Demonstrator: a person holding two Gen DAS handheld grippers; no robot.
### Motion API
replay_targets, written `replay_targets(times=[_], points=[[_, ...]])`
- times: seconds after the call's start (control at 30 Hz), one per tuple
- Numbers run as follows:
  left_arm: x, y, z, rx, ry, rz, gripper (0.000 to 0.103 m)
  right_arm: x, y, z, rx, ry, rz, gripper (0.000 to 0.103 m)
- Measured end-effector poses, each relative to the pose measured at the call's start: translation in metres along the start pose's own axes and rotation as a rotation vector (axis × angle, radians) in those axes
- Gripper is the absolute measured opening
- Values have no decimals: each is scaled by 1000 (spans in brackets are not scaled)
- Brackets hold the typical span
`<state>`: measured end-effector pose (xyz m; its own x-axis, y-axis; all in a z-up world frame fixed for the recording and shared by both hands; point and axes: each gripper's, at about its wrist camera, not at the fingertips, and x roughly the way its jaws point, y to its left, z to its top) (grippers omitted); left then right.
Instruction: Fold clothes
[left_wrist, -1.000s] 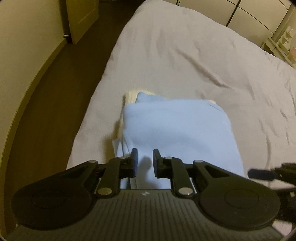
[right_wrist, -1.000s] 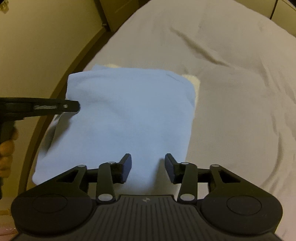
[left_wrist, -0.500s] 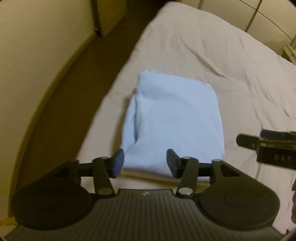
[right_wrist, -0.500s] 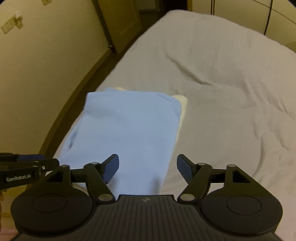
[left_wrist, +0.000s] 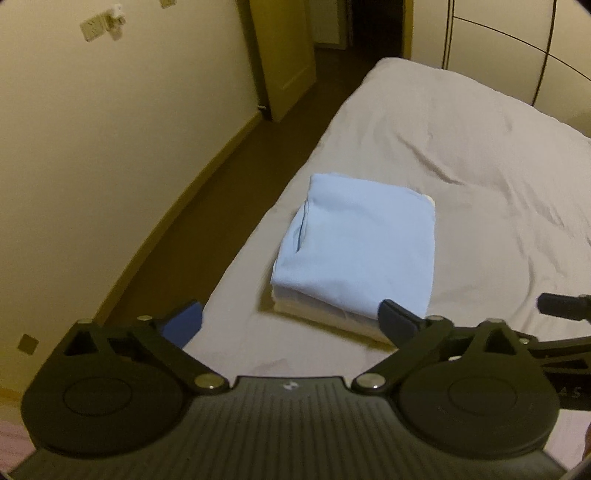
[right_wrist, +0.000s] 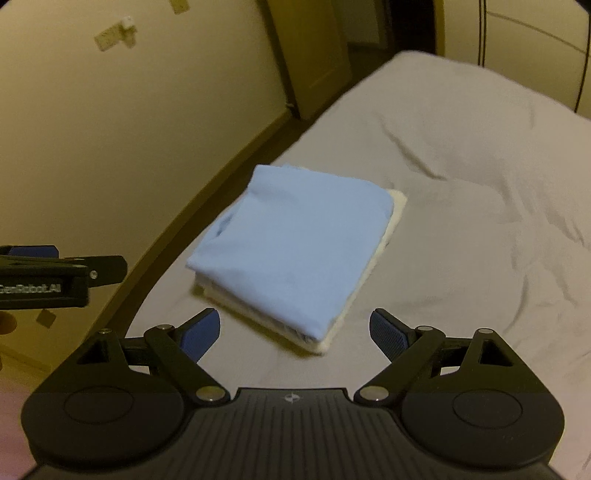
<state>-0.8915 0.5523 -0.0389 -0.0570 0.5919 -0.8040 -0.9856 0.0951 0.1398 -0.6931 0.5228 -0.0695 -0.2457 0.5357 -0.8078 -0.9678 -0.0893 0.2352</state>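
A folded light blue garment (left_wrist: 358, 247) (right_wrist: 295, 251) lies on top of a folded cream one (left_wrist: 325, 317) (right_wrist: 332, 339), stacked near the left edge of the bed. My left gripper (left_wrist: 291, 317) hangs above and in front of the stack, fingers spread wide, nothing between them. In the right wrist view my right gripper (right_wrist: 295, 330) is likewise open and empty, just short of the stack's near corner. The left gripper's side (right_wrist: 55, 280) shows at the left of that view, and part of the right gripper (left_wrist: 565, 306) at the right edge of the left wrist view.
The bed (left_wrist: 480, 155) (right_wrist: 480, 184), under a wrinkled grey sheet, stretches to the right and back. A dark floor strip (left_wrist: 236, 173) runs between the bed and a beige wall (left_wrist: 110, 147). A door (left_wrist: 288, 55) stands at the far end, wardrobe panels (left_wrist: 498, 44) behind the bed.
Both grippers have pulled back and up from the stack and opened wide. The blue garment, close under the fingers a second ago, now lies free and farther off.
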Motion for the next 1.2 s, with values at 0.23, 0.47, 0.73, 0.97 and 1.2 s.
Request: replay_targets(times=[0.23,0.47,0.73,0.97,1.2], points=[[-45,-30,-35,-72,-46,35,102,-58,-29,-28,-49,-91,-15,103],[-80,-74,-72,-100,-79,142,102,-98,-49,-55,-174,-164,-68,103],[-83,-111,-95,-172,-31,140,102,-123,-92,-70,-112,-198,59,103],[-74,-131,-98,-235,4,150,102,-110,-115,-63,-161,-95,59,103],[-48,-138,-98,-292,53,151,102,-85,-125,-58,-228,-23,46,103]])
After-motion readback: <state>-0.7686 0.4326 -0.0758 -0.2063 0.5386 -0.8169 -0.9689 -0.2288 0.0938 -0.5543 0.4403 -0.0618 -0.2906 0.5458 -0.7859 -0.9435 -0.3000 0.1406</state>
